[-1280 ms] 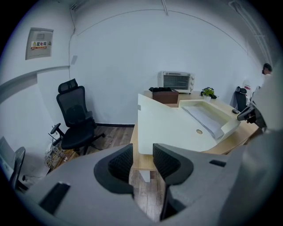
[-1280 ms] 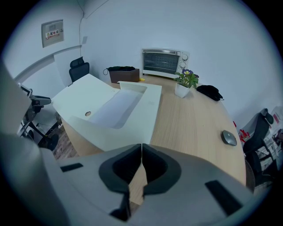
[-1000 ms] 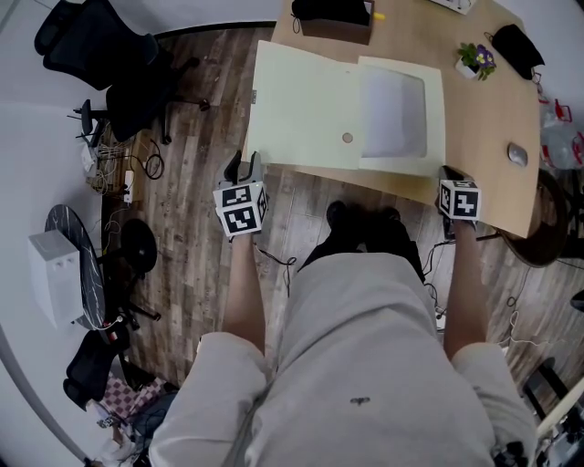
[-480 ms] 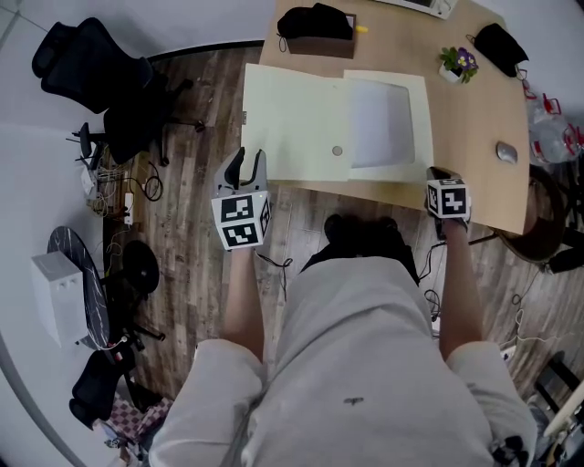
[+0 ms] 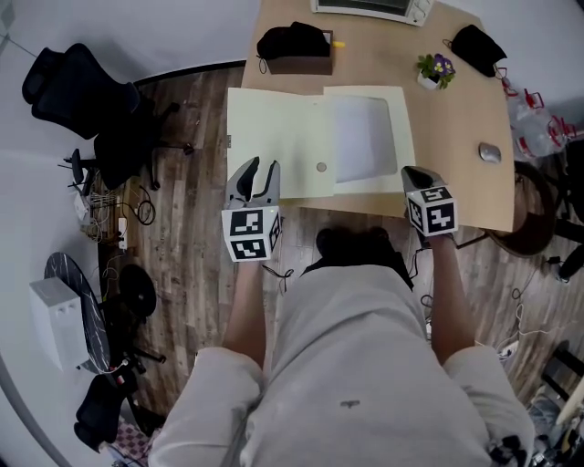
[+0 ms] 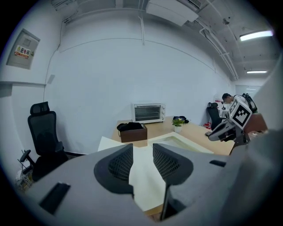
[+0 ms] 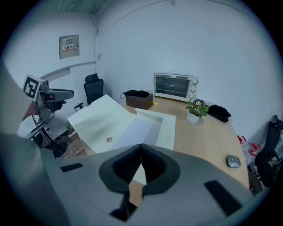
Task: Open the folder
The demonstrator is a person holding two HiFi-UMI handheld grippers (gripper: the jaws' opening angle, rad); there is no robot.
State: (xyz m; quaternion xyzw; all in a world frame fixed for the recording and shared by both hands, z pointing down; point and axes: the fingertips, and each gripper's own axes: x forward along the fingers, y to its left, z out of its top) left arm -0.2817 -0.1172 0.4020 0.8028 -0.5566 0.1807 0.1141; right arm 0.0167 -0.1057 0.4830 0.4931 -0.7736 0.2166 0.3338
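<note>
The pale yellow folder (image 5: 274, 137) lies open on the wooden desk (image 5: 456, 109), with white sheets (image 5: 360, 137) in its right half. Its left flap reaches past the desk's left edge. My left gripper (image 5: 259, 171) hovers over the flap's near edge, jaws apart and nothing between them; in the left gripper view the folder (image 6: 143, 181) shows through the gap. My right gripper (image 5: 411, 173) is shut and empty at the desk's front edge, just right of the folder. The right gripper view looks down on the folder (image 7: 106, 121) past its closed jaws.
At the back of the desk stand a toaster oven (image 5: 365, 7), a black bag on a brown box (image 5: 294, 46), a small potted plant (image 5: 431, 68) and a black pouch (image 5: 476, 44). A mouse (image 5: 490, 152) lies at the right. Office chairs (image 5: 82, 100) stand left on the wooden floor.
Both grippers have risen and come closer to the desk. The left one moved from beside the desk's edge to over the folder's near left part. The folder lies as before.
</note>
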